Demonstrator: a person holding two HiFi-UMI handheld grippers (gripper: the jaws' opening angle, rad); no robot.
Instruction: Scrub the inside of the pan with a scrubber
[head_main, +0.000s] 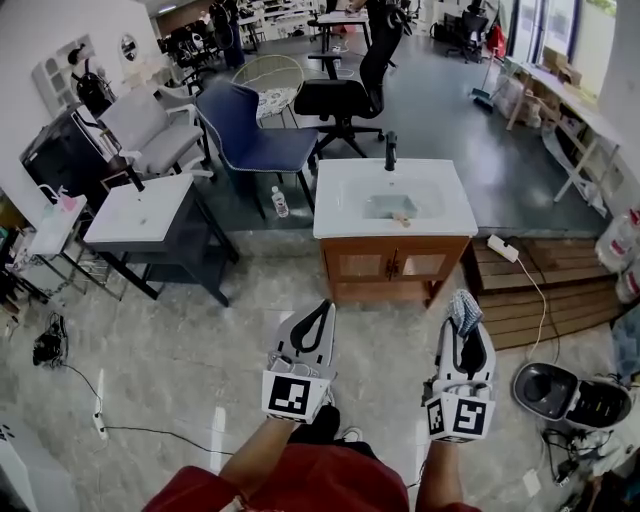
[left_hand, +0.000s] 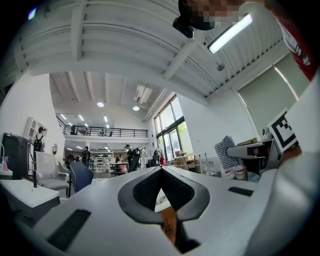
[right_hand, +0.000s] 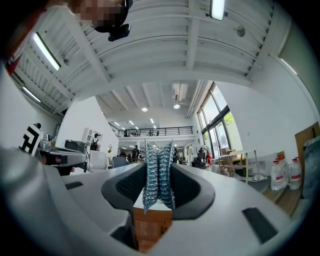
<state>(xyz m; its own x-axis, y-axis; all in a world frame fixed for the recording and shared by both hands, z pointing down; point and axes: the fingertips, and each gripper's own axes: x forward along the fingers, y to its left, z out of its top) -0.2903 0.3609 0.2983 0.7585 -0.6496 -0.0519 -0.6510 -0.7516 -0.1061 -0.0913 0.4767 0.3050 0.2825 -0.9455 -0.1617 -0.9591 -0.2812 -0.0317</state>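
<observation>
Head view, grippers: the left gripper (head_main: 318, 306) and the right gripper (head_main: 466, 334) are held side by side low in the near part of the scene. Both point toward the far side, above the marble floor (head_main: 180, 360).
Head view, scrubber: the scrubber (head_main: 462, 308) sticks out past the right jaws' tips, probably carried ready for scrubbing.
Head view, work spot: a wooden sink cabinet (head_main: 395, 262) with a white top stands well apart from both grippers, on the far side. Its basin (head_main: 385, 205) holds a small object (head_main: 402, 216) too small to name, and a dark faucet (head_main: 391, 150) rises behind it.
Head view, pan: no pan can be made out anywhere, so the scrubbing looks not yet begun.
Left gripper view, jaws: they are closed tip to tip with nothing between them; only a sliver of the cabinet shows through the gap below the tips.
Left gripper view, purpose: this gripper looks kept free, likely to steady the pan.
Left gripper view, scrubber: it shows off to the right (left_hand: 227, 152), sticking up from the other gripper.
Right gripper view, jaws: they are clamped on the scrubber (right_hand: 158, 172), a crinkled blue-silver mesh pad.
Right gripper view, hold: the pad is pinched upright in the middle, folded into two lobes, with its top edge above the tips and its lower edge hanging below.
Right gripper view, aim: the cabinet's wood front appears straight ahead beneath the pad, far off.
</observation>
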